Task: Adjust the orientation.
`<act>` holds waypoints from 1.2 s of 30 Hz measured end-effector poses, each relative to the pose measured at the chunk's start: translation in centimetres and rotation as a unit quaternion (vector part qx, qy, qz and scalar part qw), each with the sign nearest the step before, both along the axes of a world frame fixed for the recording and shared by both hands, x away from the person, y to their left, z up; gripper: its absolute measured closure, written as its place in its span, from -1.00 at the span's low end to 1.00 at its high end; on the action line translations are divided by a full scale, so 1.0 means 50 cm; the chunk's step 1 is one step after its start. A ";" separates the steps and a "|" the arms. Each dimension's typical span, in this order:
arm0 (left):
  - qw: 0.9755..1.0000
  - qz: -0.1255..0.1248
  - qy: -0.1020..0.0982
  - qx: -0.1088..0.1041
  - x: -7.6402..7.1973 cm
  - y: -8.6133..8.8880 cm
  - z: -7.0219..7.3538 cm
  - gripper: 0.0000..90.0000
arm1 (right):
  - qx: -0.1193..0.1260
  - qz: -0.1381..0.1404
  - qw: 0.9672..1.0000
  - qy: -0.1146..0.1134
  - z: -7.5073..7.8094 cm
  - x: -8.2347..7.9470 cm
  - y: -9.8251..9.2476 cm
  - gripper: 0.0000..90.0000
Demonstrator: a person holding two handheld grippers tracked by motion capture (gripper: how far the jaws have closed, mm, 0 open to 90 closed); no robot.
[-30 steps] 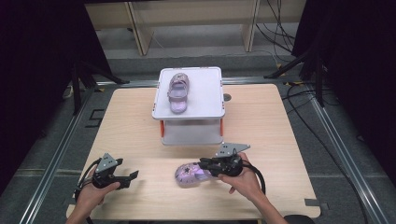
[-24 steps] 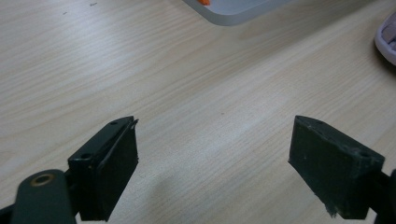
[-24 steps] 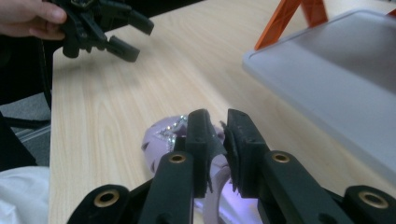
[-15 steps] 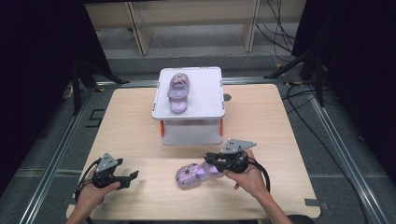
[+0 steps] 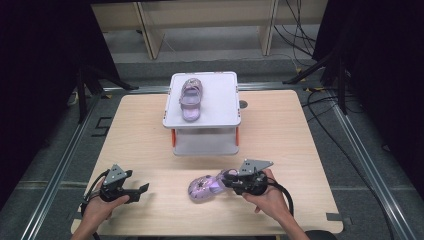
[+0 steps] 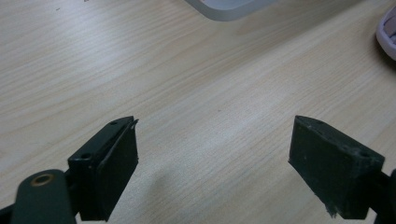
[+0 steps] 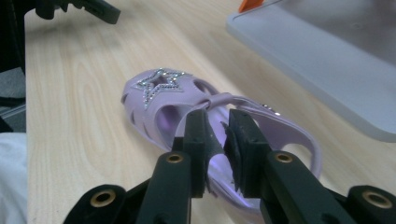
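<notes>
A purple sandal [image 5: 202, 187] with a glitter star on its toe lies on the wooden table [image 5: 280, 130] near the front edge. My right gripper [image 5: 227, 181] is shut on it from the right. In the right gripper view the jaws pinch the thin side wall of the sandal [image 7: 159, 93] near its strap, with the right gripper [image 7: 218, 123] pointing toward the toe. A second purple sandal [image 5: 190, 99] rests on top of the white box [image 5: 220, 100]. My left gripper [image 5: 142, 192] stands open at the front left, and the left gripper [image 6: 215, 140] has only bare wood between its jaws.
The white box stands mid-table on a lower base with orange clips [image 5: 173, 137]. Its corner [image 6: 229, 7] and the sandal's edge [image 6: 387, 32] show in the left gripper view. Metal rails [image 5: 60, 165] and cables [image 5: 320, 125] run beside the table.
The right hand has shifted slightly to the right, and the sandal has turned with it so its heel end points at the gripper. The left hand has stayed put.
</notes>
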State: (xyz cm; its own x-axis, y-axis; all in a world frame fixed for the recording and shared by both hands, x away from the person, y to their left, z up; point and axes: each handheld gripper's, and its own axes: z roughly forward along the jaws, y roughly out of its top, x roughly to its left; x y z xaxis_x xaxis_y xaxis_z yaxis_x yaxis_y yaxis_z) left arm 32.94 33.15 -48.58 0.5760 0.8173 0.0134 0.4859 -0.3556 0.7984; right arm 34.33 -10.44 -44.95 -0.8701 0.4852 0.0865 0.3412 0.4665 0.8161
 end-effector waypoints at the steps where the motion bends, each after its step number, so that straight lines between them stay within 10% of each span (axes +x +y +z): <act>1: 1.000 0.000 -0.003 -0.012 -0.001 -0.001 0.000 -0.67 | 0.000 0.000 1.000 -0.005 -0.001 -0.001 0.003 0.74; 21: 1.000 -0.003 -0.004 -0.009 0.001 -0.003 -0.001 -0.67 | 0.026 0.036 0.999 0.018 0.004 -0.041 0.040 0.63; 36: 1.000 0.004 -0.005 -0.013 0.000 -0.001 0.000 -0.67 | 0.039 0.026 0.998 -0.033 0.023 -0.033 0.019 0.36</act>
